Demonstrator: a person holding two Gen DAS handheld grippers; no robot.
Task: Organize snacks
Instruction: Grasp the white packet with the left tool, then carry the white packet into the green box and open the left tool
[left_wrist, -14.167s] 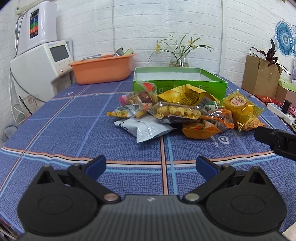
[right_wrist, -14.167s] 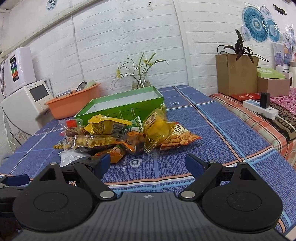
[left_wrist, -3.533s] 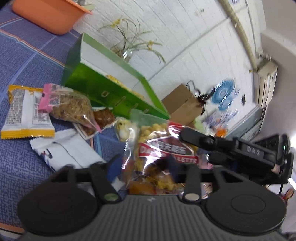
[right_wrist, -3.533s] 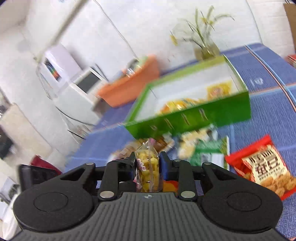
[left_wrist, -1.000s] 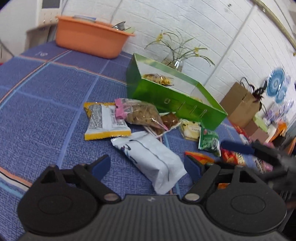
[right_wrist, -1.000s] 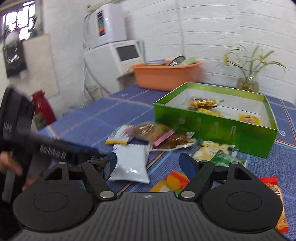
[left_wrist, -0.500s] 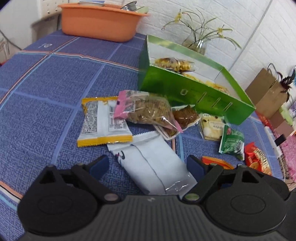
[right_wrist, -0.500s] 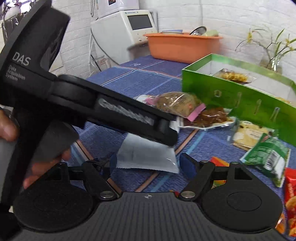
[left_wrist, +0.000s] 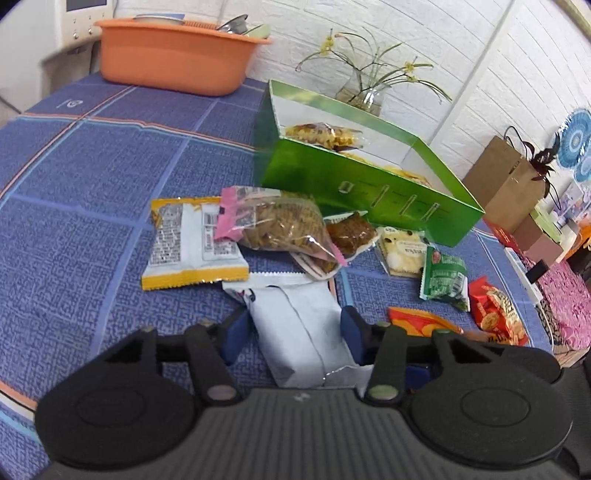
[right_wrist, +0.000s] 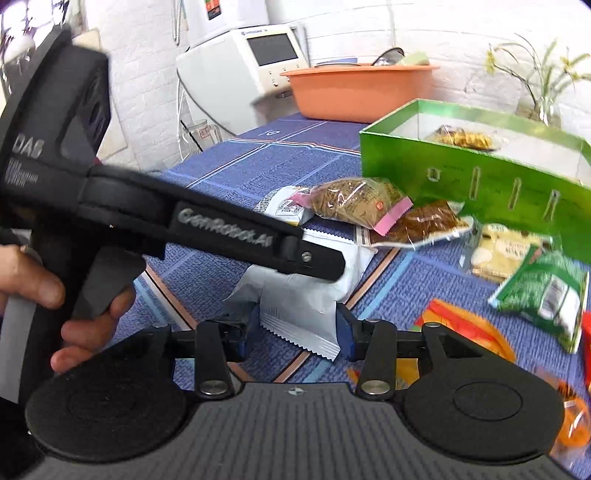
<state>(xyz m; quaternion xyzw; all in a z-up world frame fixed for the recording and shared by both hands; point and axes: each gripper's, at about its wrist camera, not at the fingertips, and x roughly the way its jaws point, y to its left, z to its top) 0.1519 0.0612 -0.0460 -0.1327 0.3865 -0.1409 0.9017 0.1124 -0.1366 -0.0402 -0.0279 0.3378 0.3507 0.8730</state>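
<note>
A silver packet (left_wrist: 295, 332) lies on the blue tablecloth, in front of the loose snacks. My left gripper (left_wrist: 293, 330) straddles it. Its jaws are closing, and the blue pads meet both long sides. In the right wrist view one left finger (right_wrist: 314, 262) lies across the silver packet (right_wrist: 295, 295), which tents up. My right gripper (right_wrist: 295, 330) has the packet's serrated end between its closing jaws, with a small gap at the left pad. The green box (left_wrist: 369, 188) behind holds a few snacks (left_wrist: 325, 134).
Loose snacks lie before the box: a yellow packet (left_wrist: 192, 240), a clear bag with a pink strip (left_wrist: 277, 221), a green packet (left_wrist: 443, 278) and a red packet (left_wrist: 495, 310). An orange basin (left_wrist: 173, 55) and a vase (left_wrist: 369, 96) stand behind. A hand (right_wrist: 37, 280) holds the left gripper.
Both grippers have come closer to the silver packet and their jaws have narrowed around it. The left pads now meet its sides, and the packet has bunched up.
</note>
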